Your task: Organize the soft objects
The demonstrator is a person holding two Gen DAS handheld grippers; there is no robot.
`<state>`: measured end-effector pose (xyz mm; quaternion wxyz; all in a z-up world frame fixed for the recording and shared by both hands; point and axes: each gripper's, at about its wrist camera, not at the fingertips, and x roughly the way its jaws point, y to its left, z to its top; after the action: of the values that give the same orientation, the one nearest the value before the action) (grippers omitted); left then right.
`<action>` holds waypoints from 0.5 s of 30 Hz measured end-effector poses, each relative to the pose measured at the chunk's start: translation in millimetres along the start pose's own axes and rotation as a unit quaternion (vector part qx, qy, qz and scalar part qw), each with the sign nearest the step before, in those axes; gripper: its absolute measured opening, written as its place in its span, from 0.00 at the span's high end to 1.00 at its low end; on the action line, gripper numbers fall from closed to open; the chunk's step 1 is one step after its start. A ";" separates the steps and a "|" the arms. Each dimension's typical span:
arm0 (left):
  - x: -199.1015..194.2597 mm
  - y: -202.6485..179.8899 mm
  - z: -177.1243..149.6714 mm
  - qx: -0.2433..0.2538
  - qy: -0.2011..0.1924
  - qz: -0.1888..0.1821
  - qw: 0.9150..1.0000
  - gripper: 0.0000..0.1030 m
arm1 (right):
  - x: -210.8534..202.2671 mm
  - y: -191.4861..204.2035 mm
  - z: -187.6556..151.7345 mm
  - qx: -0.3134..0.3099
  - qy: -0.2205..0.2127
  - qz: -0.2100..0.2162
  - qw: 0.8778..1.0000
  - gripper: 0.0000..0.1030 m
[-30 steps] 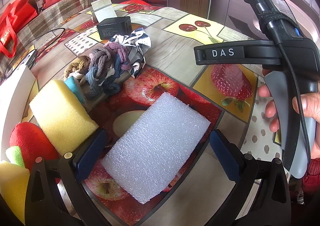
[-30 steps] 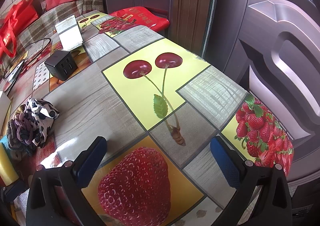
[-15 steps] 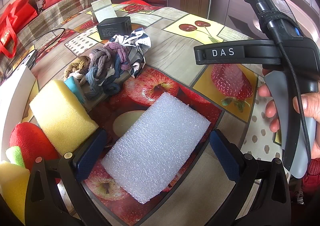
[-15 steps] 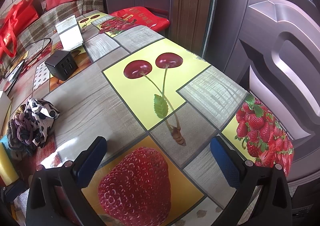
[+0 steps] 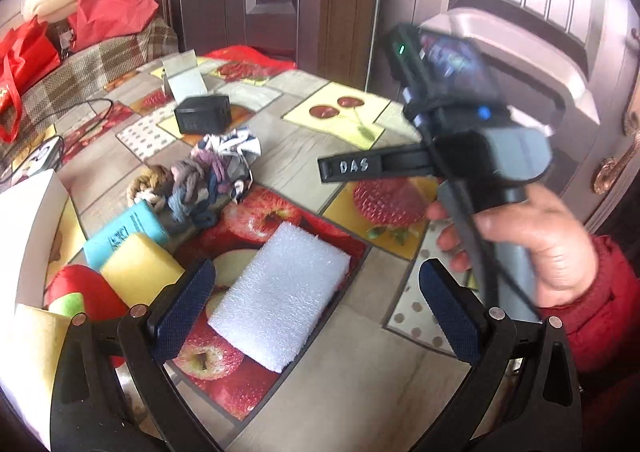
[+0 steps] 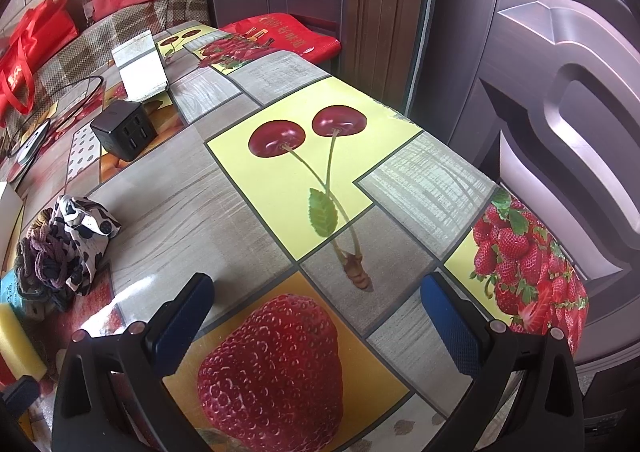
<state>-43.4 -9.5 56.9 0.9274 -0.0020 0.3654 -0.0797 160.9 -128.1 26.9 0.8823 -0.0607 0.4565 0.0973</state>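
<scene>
My left gripper [image 5: 318, 308] is open, held above the table with a white foam block [image 5: 280, 292] lying flat between and just ahead of its fingers, not gripped. Left of the foam sit a yellow sponge [image 5: 138, 272], a teal block [image 5: 124, 232] and a red and green plush toy [image 5: 80, 292]. Further back lie a bundle of braided cords [image 5: 188, 184] and a black-and-white patterned cloth [image 5: 236, 148]. My right gripper [image 6: 318, 316] is open and holds nothing, over a strawberry print; the cloth [image 6: 84, 228] and cords [image 6: 44, 264] lie to its left.
A person's hand [image 5: 540, 244] in a red sleeve holds the right gripper's body [image 5: 480, 156] at the table's right side. A black charger cube [image 6: 124, 132] and a white card stand [image 6: 140, 68] sit further back. A white box [image 5: 24, 232] stands at the left. Doors stand close behind the table edge.
The left gripper has drawn back and up, so the foam block looks smaller and the teal block shows more. The right wrist view is almost the same.
</scene>
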 end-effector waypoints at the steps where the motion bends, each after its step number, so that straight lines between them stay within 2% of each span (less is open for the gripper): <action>1: -15.8 3.5 1.7 -0.007 -0.019 -0.002 1.000 0.01 | 0.0 -0.2 0.1 0.000 0.000 0.000 1.000 0.00; 5: -78.8 38.4 -2.7 -0.065 -0.084 0.017 0.994 0.00 | 0.0 -0.5 0.0 0.000 0.000 0.000 1.000 0.00; 7: -107.5 62.3 -17.3 -0.092 -0.106 0.043 0.989 0.00 | 0.0 -0.6 0.1 0.000 0.000 0.000 1.000 0.00; 9: -127.2 83.2 -36.3 -0.105 -0.106 0.077 0.986 0.00 | -0.1 -0.5 0.1 0.000 0.000 0.001 1.000 0.00; 11: -137.7 98.9 -57.9 -0.109 -0.089 0.099 0.985 0.00 | -0.6 -0.9 0.2 0.000 -0.002 0.003 1.000 0.00; 15: -148.5 103.9 -100.9 -0.104 -0.061 0.113 0.986 0.00 | -10.4 -6.9 -2.3 0.008 -0.024 0.038 0.999 0.00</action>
<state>-203.6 120.8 77.0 0.9458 -0.0620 0.3121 0.0645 154.8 -136.5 34.2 0.8892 -0.0333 0.4379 0.1286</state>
